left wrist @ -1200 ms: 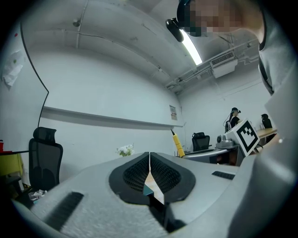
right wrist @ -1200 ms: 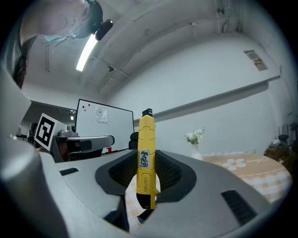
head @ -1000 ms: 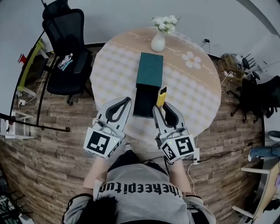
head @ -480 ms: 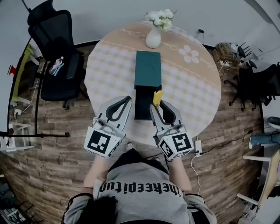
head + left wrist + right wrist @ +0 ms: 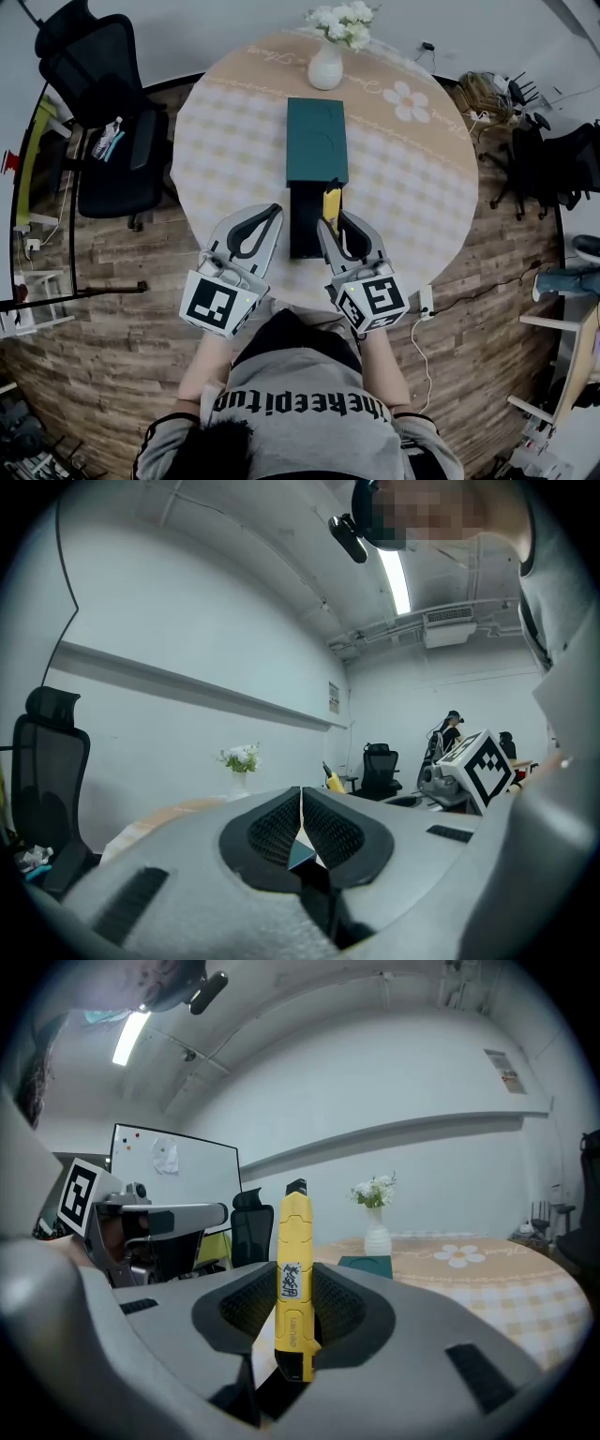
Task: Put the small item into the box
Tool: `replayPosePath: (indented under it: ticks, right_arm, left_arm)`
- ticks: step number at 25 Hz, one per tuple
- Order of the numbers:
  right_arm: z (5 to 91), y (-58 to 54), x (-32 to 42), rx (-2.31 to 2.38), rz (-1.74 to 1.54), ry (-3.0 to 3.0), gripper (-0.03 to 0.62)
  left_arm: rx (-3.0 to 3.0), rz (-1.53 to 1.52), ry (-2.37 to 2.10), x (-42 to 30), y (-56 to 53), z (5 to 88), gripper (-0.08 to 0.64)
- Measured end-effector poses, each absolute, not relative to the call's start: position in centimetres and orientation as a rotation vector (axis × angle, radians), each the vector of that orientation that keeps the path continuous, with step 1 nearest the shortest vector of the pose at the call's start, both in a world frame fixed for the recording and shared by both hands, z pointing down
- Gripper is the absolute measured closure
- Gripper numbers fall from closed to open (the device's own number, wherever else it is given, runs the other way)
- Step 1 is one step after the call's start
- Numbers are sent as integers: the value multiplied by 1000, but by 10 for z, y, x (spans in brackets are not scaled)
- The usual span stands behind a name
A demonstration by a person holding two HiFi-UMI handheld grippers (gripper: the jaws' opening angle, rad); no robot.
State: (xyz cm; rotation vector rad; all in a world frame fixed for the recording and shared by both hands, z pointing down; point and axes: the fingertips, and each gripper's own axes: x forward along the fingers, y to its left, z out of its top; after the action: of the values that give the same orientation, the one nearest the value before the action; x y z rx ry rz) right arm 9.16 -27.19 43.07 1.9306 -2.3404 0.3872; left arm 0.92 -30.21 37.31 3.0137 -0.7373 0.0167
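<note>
The right gripper [image 5: 335, 221] clamps a yellow utility knife [image 5: 293, 1274] at the right edge of the teal box's [image 5: 317, 141] pulled-out tray; the left gripper [image 5: 273, 212], pressed together and empty, hovers left of the tray.

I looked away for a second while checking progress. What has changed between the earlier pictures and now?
The right tool, shut on the yellow utility knife, has shifted left, carrying the knife from beside the open tray of the box to the tray's right edge. Nothing was taken or released. The left tool stays shut and empty; the box hasn't moved.
</note>
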Motion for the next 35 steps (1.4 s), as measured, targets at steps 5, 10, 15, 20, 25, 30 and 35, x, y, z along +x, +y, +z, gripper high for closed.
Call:
replayPosePath:
  ticks: [5,10,15,20,25,30,35]
  right_arm:
    - [459,-280,97,1909,458,-2283,474]
    - [485,-286,102,1882,534,-2232,474]
    - [511,-291,106,1847,625,-2183,474]
    - [536,-295,110,1811,712,-2122,474]
    - [560,-296,112,1766,794,-2057,474]
    - [580,-298,112,1718,869,-1991,474]
    - [598,-298,111,1667,924,-1910,474]
  left_arm:
    - [2996,39,-713,14,-309,386,538]
    - [2977,62,-705,19,-313,395,538]
    - [2948,83,-714,20,-319,408,538]
    - [2864,128,-729,18,-322,417,538]
    - [2889,140,-749,14,-325,426,538]
    - [2832,165,-747,14,-326,433,538]
    - [2811,175,-757,10,-329,439,538]
